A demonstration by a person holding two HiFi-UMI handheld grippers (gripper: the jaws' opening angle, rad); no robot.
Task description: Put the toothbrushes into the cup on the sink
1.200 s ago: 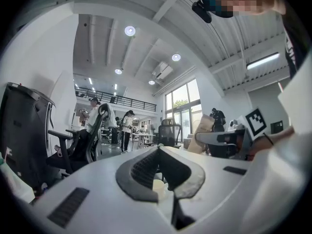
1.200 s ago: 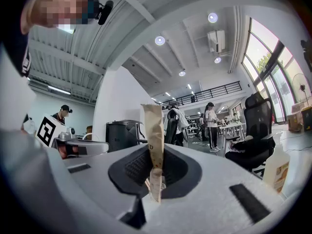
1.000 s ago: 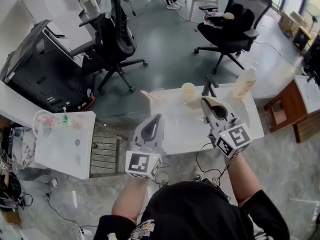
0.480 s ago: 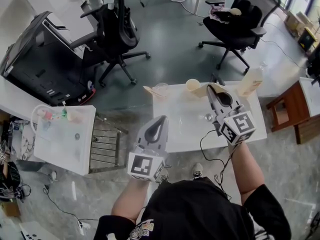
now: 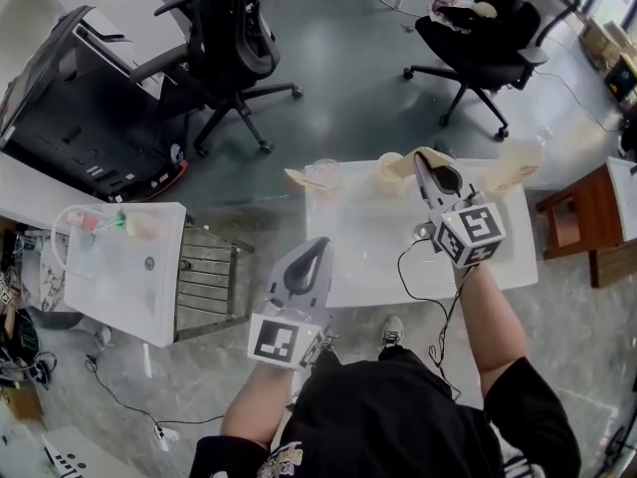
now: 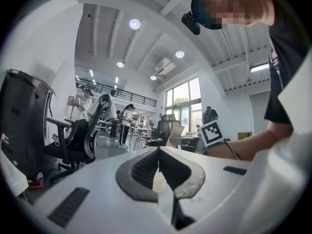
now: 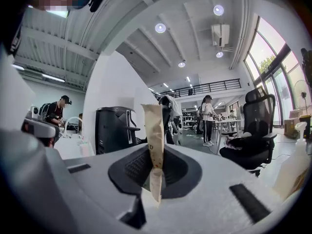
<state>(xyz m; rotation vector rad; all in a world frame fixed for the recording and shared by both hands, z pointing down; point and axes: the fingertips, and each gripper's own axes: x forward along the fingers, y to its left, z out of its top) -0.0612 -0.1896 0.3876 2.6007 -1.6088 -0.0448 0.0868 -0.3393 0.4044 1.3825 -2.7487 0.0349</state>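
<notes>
My right gripper (image 5: 424,159) (image 7: 155,155) is shut on a toothbrush in a beige paper wrapper (image 7: 154,126), held level over the far edge of the white table (image 5: 368,257); the wrapper (image 5: 400,165) sticks out to the left of the jaws. Off the table's near left corner hovers my left gripper (image 5: 317,246) (image 6: 158,155), shut with nothing between its pads. A second wrapped toothbrush (image 5: 302,178) lies at the table's far left corner. The white sink (image 5: 119,282) stands far left, with a peach cup (image 5: 140,226) by its curved tap (image 5: 66,229).
A wire rack (image 5: 206,283) fills the gap between sink and table. On the table's far edge stand a clear cup (image 5: 324,172) and a pale bottle (image 5: 514,163). A black cable (image 5: 413,272) trails over the table. Office chairs (image 5: 227,53) stand beyond, and a wooden stand (image 5: 567,227) is at right.
My right gripper has travelled with the wrapped toothbrush toward the table's far edge. The left gripper has drifted a little lower. Both pairs of jaws stand as before.
</notes>
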